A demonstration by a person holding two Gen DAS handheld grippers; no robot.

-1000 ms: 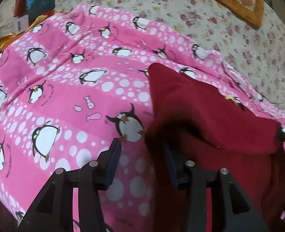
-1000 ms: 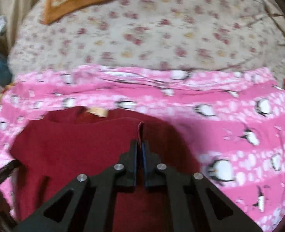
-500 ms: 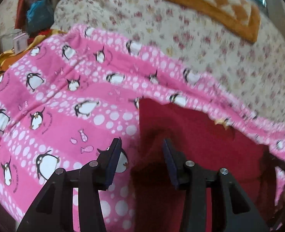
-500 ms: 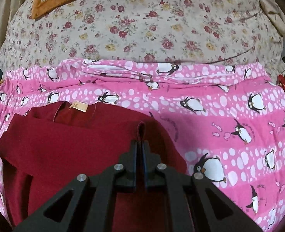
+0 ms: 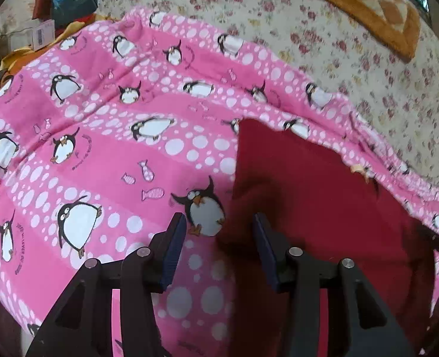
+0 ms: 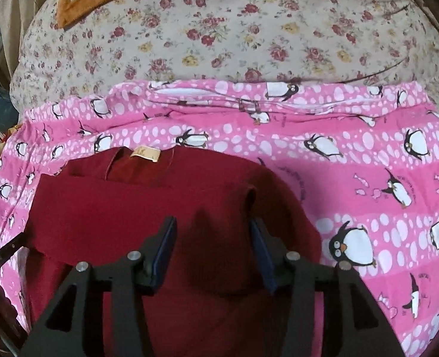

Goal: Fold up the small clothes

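Red top point(image 6: 148, 208) lies on the penguin sheet point(image 5: 100, 154). Left gripper point(image 5: 219, 232): jaws part-open, nothing pinched. Right gripper point(image 6: 213, 232): jaws just opened, releasing the fold. Lift away straight so cloth stays flat.

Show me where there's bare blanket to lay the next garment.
Free: the pink penguin blanket right of the red garment, out to its edge, and the stretch left of the garment toward the clutter. Crowded: the middle, under the garment and both grippers.
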